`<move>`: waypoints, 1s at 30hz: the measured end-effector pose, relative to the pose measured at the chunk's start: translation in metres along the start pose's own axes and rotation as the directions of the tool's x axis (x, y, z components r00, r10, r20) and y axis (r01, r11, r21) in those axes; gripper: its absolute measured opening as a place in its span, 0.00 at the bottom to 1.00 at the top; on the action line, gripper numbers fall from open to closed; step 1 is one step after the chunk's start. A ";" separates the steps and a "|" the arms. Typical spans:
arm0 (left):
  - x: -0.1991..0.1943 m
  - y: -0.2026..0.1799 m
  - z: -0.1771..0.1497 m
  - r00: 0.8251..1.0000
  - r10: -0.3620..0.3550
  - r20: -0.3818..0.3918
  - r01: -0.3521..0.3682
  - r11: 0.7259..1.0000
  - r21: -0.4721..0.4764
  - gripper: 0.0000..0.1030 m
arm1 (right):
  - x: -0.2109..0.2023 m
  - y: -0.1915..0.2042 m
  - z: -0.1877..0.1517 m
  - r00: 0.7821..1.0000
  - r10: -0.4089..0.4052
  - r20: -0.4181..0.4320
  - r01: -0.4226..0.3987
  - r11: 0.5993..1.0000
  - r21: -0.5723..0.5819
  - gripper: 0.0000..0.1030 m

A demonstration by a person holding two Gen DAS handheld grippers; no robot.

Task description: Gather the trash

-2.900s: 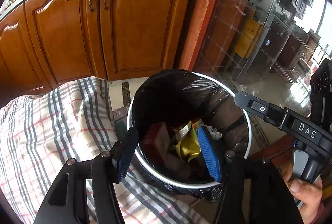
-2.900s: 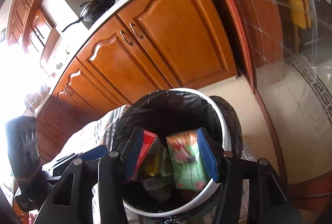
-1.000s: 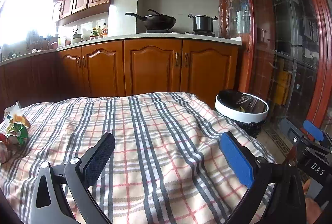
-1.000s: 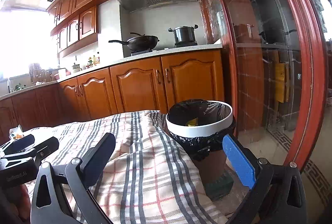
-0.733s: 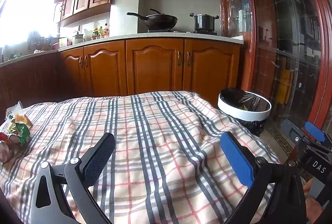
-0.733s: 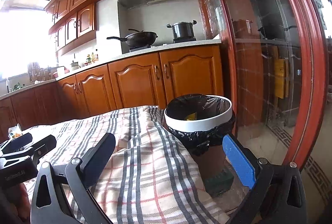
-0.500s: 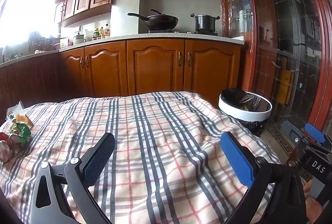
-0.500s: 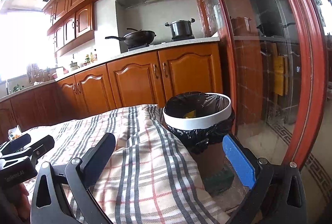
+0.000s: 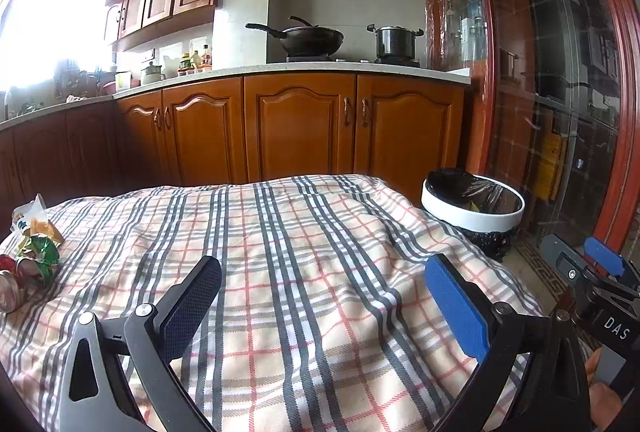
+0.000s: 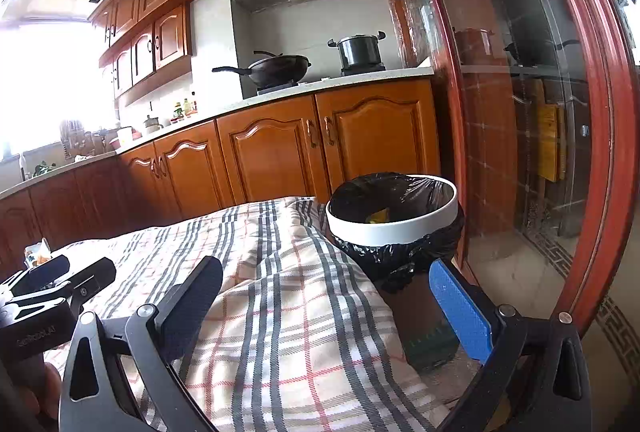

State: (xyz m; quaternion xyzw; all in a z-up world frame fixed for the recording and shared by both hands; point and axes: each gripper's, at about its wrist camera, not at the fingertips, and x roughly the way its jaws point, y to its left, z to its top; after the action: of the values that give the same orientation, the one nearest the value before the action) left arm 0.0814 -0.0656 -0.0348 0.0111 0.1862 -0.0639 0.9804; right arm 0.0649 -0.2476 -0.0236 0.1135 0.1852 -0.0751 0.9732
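the left gripper [image 9: 320, 302] is hanging low over the checked cloth [image 9: 300, 252], wide open and holding nothing. the right gripper [image 10: 326, 306] is beside it, wide open and empty too, facing the trash bin [image 10: 394, 222]. crumpled wrappers [image 9: 34, 246] are lying at the cloth's far left edge.

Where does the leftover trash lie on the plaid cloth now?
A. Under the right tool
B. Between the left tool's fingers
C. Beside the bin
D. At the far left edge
D: the crumpled wrappers sit at the left edge of the plaid cloth, across from the bin; both tools are open and hold nothing.
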 end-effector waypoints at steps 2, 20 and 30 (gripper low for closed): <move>0.000 0.001 0.000 1.000 -0.002 0.000 0.002 1.000 -0.001 0.99 | 0.001 0.000 0.000 1.000 -0.001 -0.005 0.001 1.000 -0.003 1.00; 0.001 0.002 0.000 1.000 0.010 0.002 -0.010 1.000 0.019 0.99 | 0.004 0.001 -0.001 1.000 0.011 -0.015 -0.011 1.000 -0.006 1.00; 0.004 0.003 -0.001 1.000 0.003 -0.003 -0.003 1.000 0.017 0.99 | 0.004 0.003 -0.001 1.000 0.012 -0.015 -0.012 1.000 -0.006 1.00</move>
State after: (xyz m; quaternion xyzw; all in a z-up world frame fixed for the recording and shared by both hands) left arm 0.0847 -0.0628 -0.0372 0.0200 0.1873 -0.0638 0.9800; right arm 0.0684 -0.2451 -0.0252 0.1123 0.1922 -0.0680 0.9725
